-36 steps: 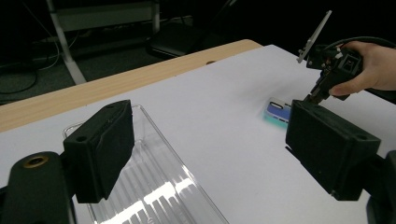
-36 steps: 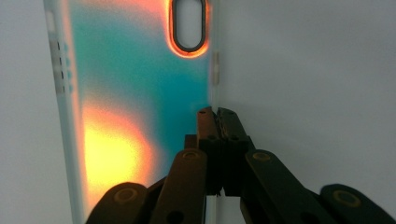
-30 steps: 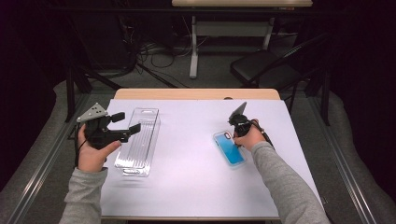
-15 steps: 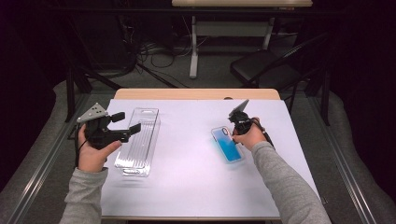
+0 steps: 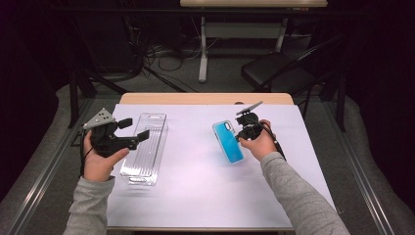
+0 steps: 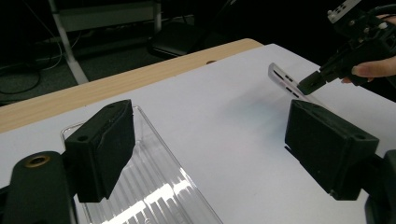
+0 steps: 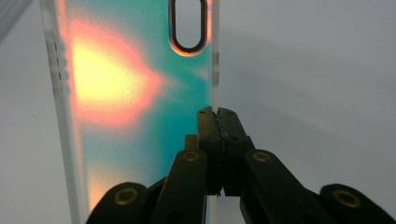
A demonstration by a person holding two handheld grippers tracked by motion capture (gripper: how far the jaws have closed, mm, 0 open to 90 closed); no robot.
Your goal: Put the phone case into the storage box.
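Right gripper clamped tight on one long side wall of the phone case, jaws together with only that thin clear rim between the pads. Left gripper spread wide with nothing between its jaws, hanging just above the clear tray.

Step in hand, judging from this: lifting the case off the table, perhaps toward the tray.

- Keep the pinch firm; only a narrow rim is gripped, so slipping or twisting out looks like the main risk
- Raise slowly and keep the wrist level, since all of the case's weight hangs to one side of the jaws
- Avoid swinging; the grip sits off-centre and the free edge could droop
- Hold the left jaws apart and clear of the path until the case arrives

Placing and pointing of the case:

- Held at the jaw tips of the right gripper, body of the case spreading away to one side, well apart from the tray
- Long axis in line with the jaws, running straight ahead from them in the right gripper view
- Camera cut-out at the far end, ahead of the tips
- Seen beyond the left jaws as tilted, pinched edge apparently raised, though contact with the table cannot be told for sure
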